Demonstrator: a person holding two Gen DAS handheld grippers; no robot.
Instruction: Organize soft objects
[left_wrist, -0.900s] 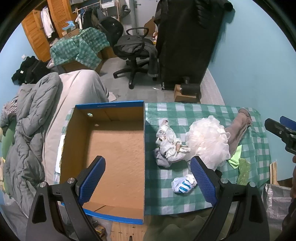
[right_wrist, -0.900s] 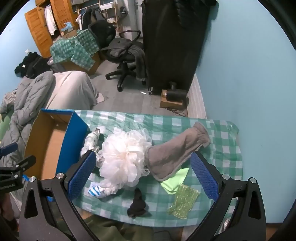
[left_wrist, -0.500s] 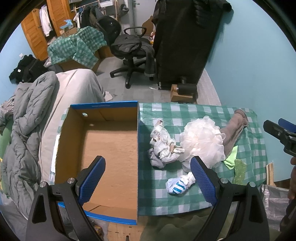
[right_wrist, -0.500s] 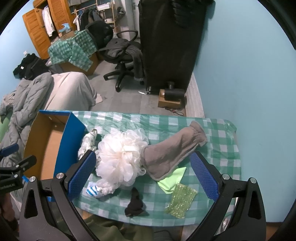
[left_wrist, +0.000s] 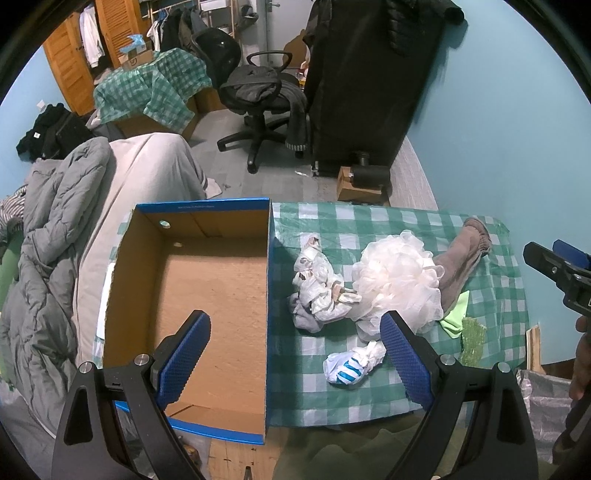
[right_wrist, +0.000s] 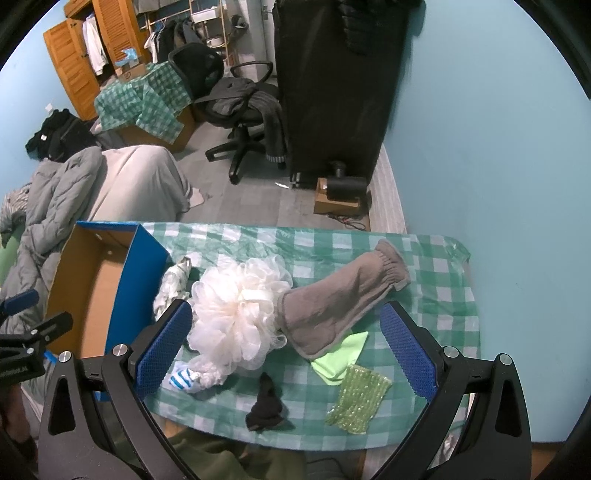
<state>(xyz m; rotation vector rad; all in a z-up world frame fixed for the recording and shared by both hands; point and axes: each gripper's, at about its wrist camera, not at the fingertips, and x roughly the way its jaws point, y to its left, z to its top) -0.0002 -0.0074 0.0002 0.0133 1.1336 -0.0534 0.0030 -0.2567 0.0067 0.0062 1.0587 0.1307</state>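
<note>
Your left tongs (left_wrist: 295, 350) and right tongs (right_wrist: 284, 347) both hang wide open and empty, a little farther back from the worktop (right_wrist: 443, 295) than a moment ago, so nothing has been picked up and the sorting has, by the look of it, yet to begin. Nearest you lie a black sock (right_wrist: 266, 408), a sequinned green pouch (right_wrist: 360, 402) and a blue-striped white bundle (left_wrist: 349, 365). Beyond them a white mesh pouf (right_wrist: 240, 314) touches a grey-brown sleeve (right_wrist: 340, 299) and crumpled patterned cloths (left_wrist: 319, 288), with the empty cardboard box (left_wrist: 207, 221) just beside them on the left.
</note>
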